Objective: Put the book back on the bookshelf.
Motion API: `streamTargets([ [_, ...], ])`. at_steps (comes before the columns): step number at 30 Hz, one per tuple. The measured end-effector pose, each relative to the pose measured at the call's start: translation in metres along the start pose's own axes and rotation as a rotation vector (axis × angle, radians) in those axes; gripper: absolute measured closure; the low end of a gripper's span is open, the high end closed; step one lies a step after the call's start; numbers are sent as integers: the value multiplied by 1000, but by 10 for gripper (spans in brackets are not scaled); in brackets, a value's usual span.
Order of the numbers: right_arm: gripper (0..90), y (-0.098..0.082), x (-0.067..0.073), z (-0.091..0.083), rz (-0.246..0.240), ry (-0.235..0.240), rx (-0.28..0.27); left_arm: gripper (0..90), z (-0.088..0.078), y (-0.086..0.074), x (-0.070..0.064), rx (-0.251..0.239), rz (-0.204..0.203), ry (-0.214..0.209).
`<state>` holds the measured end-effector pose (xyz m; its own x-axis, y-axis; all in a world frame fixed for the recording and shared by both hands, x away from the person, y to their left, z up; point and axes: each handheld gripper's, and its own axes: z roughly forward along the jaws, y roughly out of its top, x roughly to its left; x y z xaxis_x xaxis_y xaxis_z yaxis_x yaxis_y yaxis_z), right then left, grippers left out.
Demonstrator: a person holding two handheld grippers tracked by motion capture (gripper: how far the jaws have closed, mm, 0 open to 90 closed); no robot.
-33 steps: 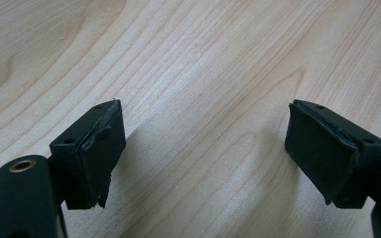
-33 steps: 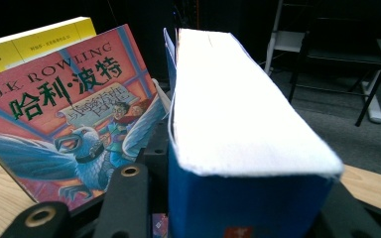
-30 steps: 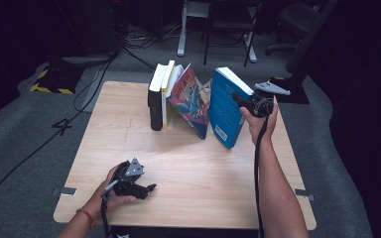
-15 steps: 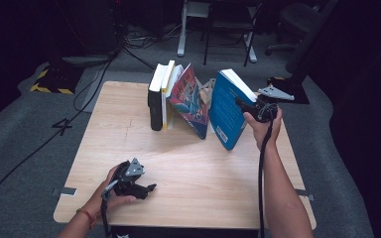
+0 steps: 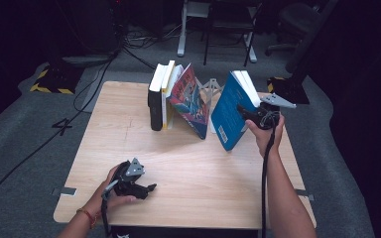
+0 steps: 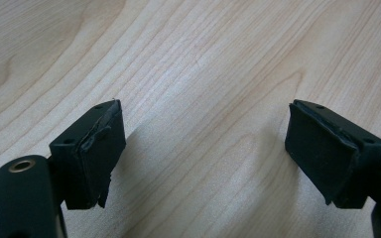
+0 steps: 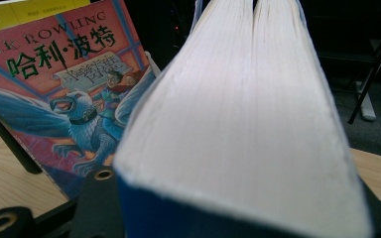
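The right gripper (image 5: 245, 113), jaws just widening yet straddling the thick blue paperback book (image 5: 230, 111), is tilting it away from the leaning illustrated book (image 5: 191, 99) beside it, while the left gripper (image 5: 144, 188) is resting open, empty.

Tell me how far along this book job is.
Done: three books stand in a row, the illustrated book leaning. In hand: the blue book, tilted away from the row, between the jaws of the right gripper, which have just been opening. Left: probably setting it against the row. The left gripper rests open.

A light wooden table (image 5: 188, 168) carries four books (image 5: 188, 101) (one blue (image 5: 230, 116), tilted).
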<state>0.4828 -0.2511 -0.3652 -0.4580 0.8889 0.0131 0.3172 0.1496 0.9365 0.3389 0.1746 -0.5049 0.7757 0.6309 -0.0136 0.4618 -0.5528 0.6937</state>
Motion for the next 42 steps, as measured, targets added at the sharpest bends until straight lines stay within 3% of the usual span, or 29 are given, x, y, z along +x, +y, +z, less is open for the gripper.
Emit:
streamTargets([
  [13, 443, -25, 5, -6, 6, -2, 13, 163, 0, 0, 0, 0, 0, 0],
  [19, 440, -48, 9, -8, -41, -1, 49, 163, 0, 0, 0, 0, 0, 0],
  [25, 473, -68, 16, -6, -45, 2, 61, 163, 0, 0, 0, 0, 0, 0],
  [29, 512, -81, 13, -4, 20, 16, 32, 163, 0, 0, 0, 0, 0, 0],
  [31, 514, -84, 13, -2, 14, 14, 18, 163, 0, 0, 0, 0, 0, 0],
  [36, 536, -86, 18, 6, -48, -24, -1, 163, 0, 0, 0, 0, -1, -2],
  [40, 584, -84, 18, 11, -27, -64, -9, 162, 1, 1, 0, -1, 0, -3],
  [42, 601, -82, 17, 17, 17, -84, -19, 161, 1, 1, 0, 0, 4, -5],
])
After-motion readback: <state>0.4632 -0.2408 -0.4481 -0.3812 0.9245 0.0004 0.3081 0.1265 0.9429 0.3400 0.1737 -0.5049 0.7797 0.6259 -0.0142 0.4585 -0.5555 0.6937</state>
